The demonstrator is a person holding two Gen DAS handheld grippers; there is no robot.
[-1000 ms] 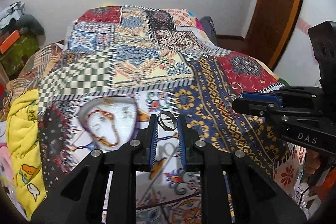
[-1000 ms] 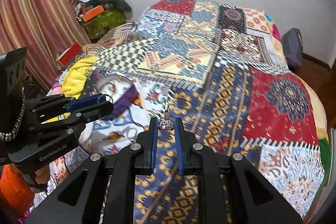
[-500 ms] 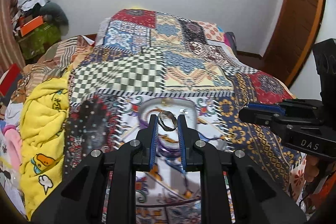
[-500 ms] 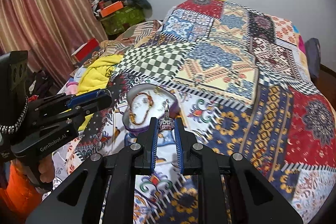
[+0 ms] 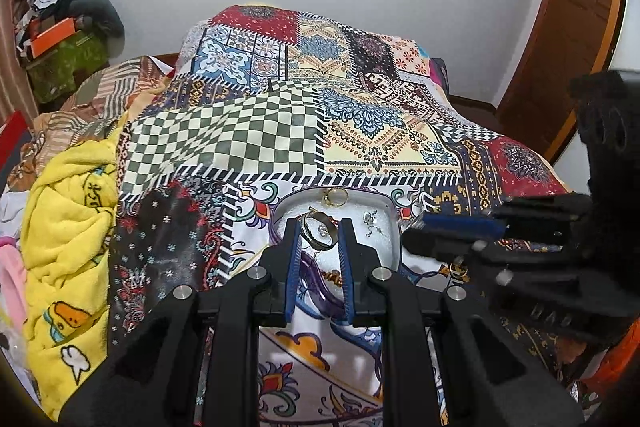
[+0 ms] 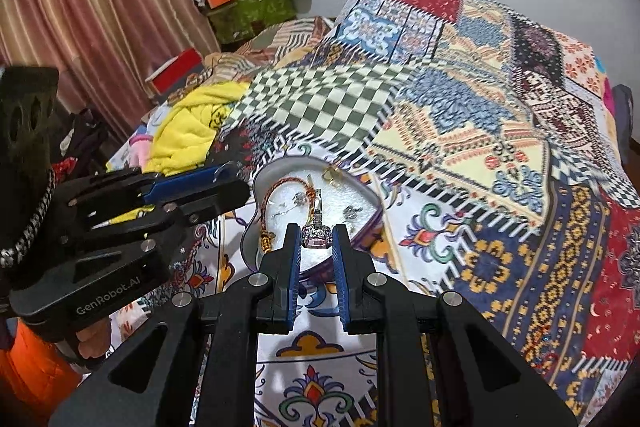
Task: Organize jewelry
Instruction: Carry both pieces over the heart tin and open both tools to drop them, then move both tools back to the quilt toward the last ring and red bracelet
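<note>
Left tongs [image 5: 318, 233] pinch a thin metal ring [image 5: 319, 235] between their blue pads, hovering over the near half of the heart-shaped tray [image 5: 394, 223], which lies on the patchwork bedspread [image 5: 224, 143]. Inside the tray, a gold ring [image 5: 335, 197] sits at the far rim, small earrings [image 5: 371, 223] toward its right side, and a beaded bracelet [image 6: 267, 203] curls along its left side. Right tongs [image 6: 316, 239] grip a stone-set ring [image 6: 317, 235] by its head, above the tray's near edge. Both rings look light, rigid and slippery; squeezing across the band seems safest, and a release from low over the tray would likely stop them bouncing out.
</note>
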